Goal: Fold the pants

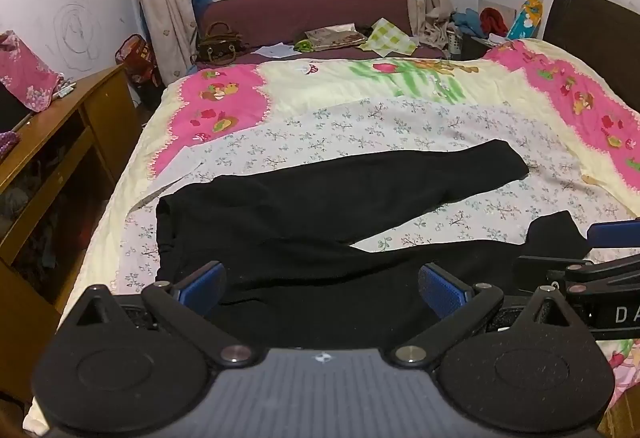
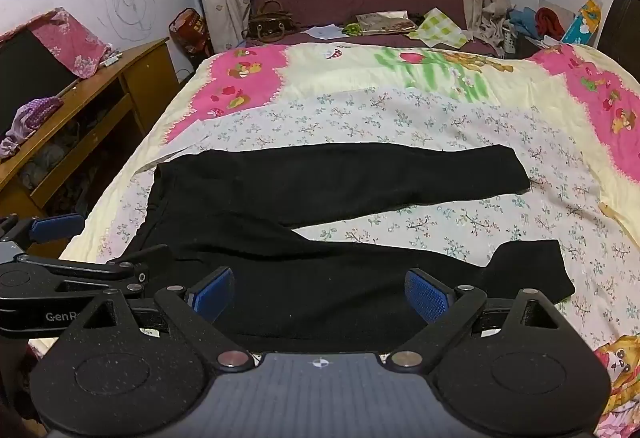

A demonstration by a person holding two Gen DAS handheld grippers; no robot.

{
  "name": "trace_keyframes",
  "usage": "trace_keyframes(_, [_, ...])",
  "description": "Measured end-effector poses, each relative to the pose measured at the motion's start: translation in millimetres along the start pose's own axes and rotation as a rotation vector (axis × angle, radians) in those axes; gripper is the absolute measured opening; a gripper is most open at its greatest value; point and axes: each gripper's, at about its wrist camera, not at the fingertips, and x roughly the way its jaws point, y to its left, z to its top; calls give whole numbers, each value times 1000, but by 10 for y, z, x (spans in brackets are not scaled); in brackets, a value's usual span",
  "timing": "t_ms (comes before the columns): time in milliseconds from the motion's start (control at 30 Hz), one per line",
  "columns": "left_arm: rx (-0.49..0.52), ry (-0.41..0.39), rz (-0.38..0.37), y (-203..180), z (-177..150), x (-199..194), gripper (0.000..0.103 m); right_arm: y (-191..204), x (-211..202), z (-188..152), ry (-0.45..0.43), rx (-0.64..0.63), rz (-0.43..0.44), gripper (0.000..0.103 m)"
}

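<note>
1. Left wrist view: the black soft-fabric pants (image 1: 320,206) lie flat on the floral-print sheet of the bed (image 1: 400,118), waistband to the left and the two legs spread apart to the right.
2. The left hand-held gripper (image 1: 320,288) hangs above the nearer leg with its blue-padded jaws wide apart and nothing between the pads.
3. The right hand-held gripper (image 2: 320,294), in its own view, also stands fully spread above the nearer leg, empty.
4. Writing: the left view shows "DA" in white on the right gripper's black body at the frame's right edge; the right view shows "GenR" on the left gripper's body at its left edge.
5. Only the right view shows the nearer leg's whole cuff and the purple knitted cloth (image 2: 28,118) on the brown wooden desk (image 2: 100,78).
</note>
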Motion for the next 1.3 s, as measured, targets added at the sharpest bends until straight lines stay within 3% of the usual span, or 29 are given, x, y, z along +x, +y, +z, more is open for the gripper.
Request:
trace_keyframes(833, [13,52,-15,-46,15,101,103,-61,81,0,37,19,-9,80])
trace_keyframes(1100, [40,109,-39,-254,74,251,103,-260,136,-19,69,46,-24,81])
trace_keyframes(1300, [43,106,-43,-458,121,396,103,-474,243,-32,99,69,-21,81])
